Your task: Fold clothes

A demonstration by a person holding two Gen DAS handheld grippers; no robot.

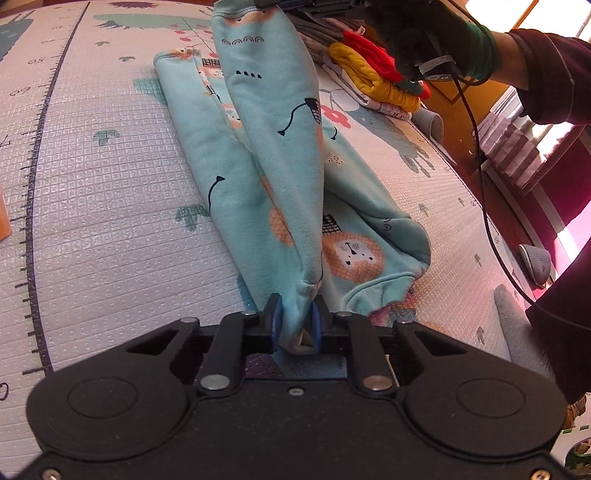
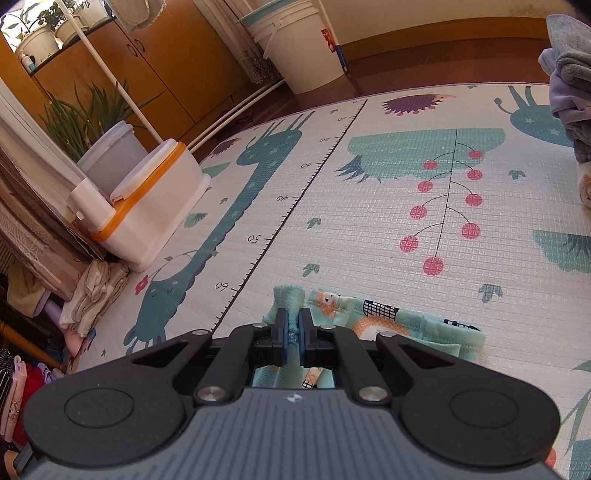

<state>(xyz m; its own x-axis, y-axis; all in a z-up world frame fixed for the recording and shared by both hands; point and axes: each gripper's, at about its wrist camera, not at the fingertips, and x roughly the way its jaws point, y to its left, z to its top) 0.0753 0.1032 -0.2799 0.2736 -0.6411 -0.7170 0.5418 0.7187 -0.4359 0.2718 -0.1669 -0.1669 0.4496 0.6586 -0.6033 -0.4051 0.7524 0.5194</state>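
— Grippers?
— Left gripper pinches near end of teal trousers lying on play mat; right gripper pinches far hem, raised, gloved hand above.

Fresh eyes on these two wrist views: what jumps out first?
The mint-green printed trousers, one leg flat on the play mat and the other lifted, pinched at both ends. The left gripper is shut on the crotch end; the right gripper is shut on the far leg cuff. After that, the red and yellow folded clothes at the mat's far edge, and the white tub with the orange rim on the mat.
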